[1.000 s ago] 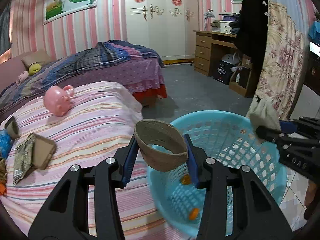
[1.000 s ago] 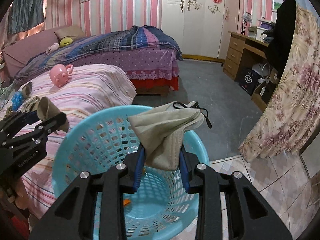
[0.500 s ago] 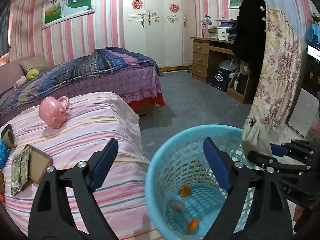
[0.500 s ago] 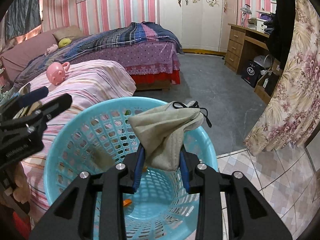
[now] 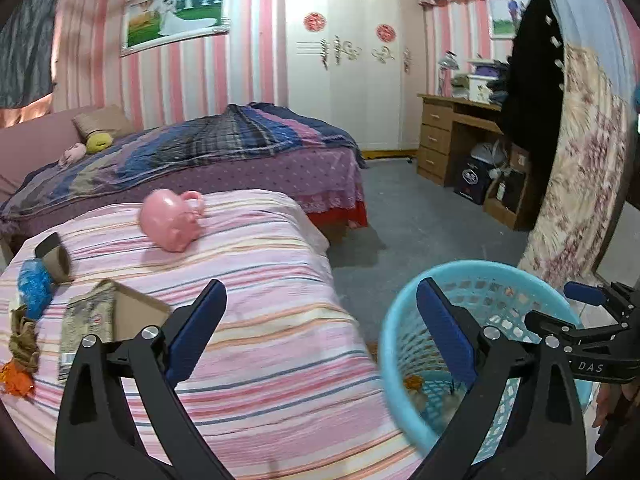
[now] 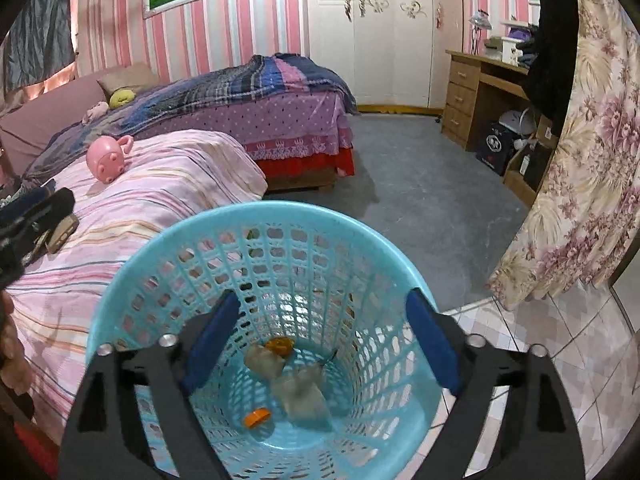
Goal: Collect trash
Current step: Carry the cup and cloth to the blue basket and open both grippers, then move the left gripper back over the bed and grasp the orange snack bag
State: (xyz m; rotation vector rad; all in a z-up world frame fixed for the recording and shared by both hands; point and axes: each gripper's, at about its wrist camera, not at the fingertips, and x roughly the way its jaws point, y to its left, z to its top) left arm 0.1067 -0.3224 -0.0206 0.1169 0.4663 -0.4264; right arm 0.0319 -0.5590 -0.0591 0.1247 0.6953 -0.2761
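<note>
pink-striped bedroom, blue basket [image 6: 384, 264] upright, mouth up, both grippers, left gripper [image 5: 320, 332], right gripper [image 6: 320, 340], spread empty

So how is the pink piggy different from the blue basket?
The pink piggy is solid and rounded, with a loop handle; the blue basket is open-topped with walls full of holes. The piggy lies on the striped bedspread; the basket stands beside that bed, lower down. The basket holds scraps, including orange bits, while the piggy holds nothing that I can see. Both look like shiny plastic.
</note>
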